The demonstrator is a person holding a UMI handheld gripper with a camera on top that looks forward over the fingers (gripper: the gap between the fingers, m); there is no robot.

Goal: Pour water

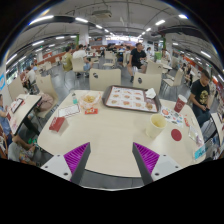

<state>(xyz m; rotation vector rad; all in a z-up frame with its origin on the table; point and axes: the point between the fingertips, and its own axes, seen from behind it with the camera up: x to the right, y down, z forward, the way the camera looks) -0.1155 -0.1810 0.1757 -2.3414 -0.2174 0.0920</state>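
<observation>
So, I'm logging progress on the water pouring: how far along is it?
Nothing looks done yet. The gripper is open and empty, hovering above the near edge of the table. The yellowish cup and red cup stand untouched beyond the fingers. Reaching, gripping and pouring are all left.

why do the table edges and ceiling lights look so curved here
Gripper view: the wide-angle lens bows the table edges and bends the ceiling light strips into arcs; those strips glare white. The gripper is open over bare tabletop, its fingers splayed outward by the same distortion.
</observation>
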